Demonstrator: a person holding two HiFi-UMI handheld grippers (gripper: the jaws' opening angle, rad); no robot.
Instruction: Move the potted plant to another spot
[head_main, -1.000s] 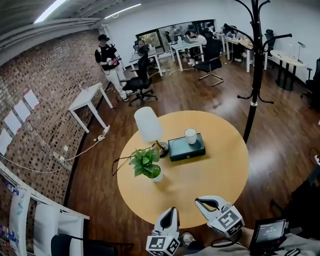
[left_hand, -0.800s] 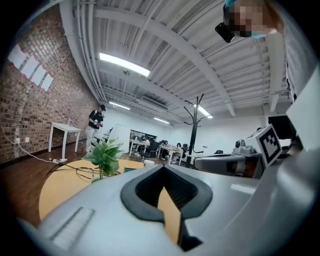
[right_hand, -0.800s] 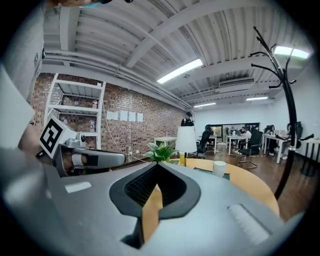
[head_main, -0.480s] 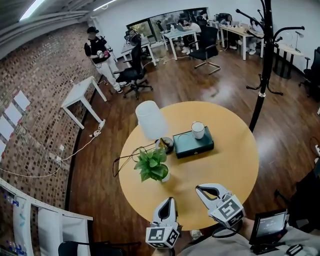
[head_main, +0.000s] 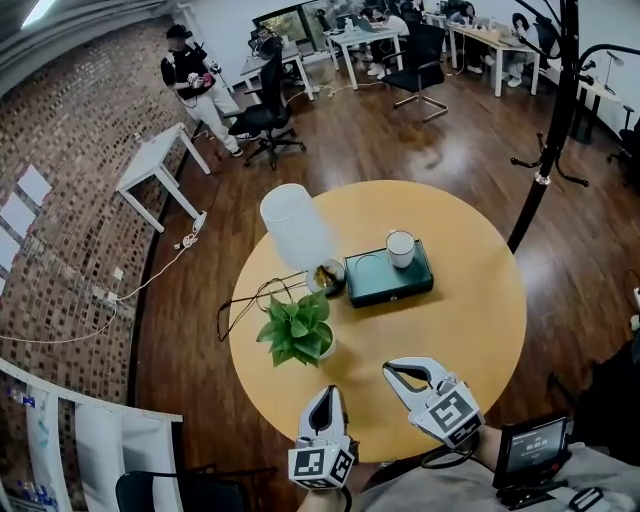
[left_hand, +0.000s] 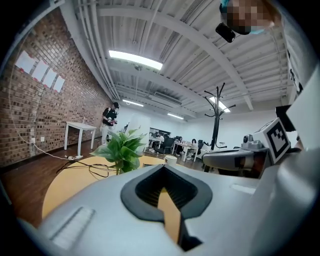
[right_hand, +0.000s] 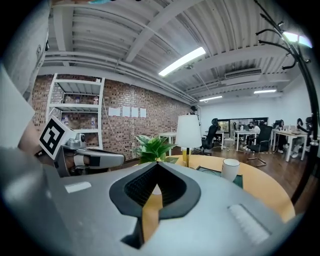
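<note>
The potted plant (head_main: 297, 330), green leaves in a small white pot, stands on the left part of the round yellow table (head_main: 470, 320). My left gripper (head_main: 327, 393) is shut and empty over the table's near edge, a short way in front of the plant. My right gripper (head_main: 389, 369) is beside it to the right, jaws together, holding nothing. In the left gripper view the plant (left_hand: 122, 147) rises just beyond the closed left gripper (left_hand: 162, 167). The right gripper view shows the plant (right_hand: 152, 147) straight ahead of the closed right gripper (right_hand: 157, 164).
A white-shaded lamp (head_main: 295, 225) stands behind the plant, its black cable (head_main: 240, 305) looping over the table's left edge. A teal tray (head_main: 390, 278) carries a white cup (head_main: 401, 248). A black coat stand (head_main: 545, 150) is at the right, a white side table (head_main: 150, 160) at the left.
Both grippers have come forward over the table's near edge, and the plant and table now lie closer to them. Jaws stay closed.
</note>
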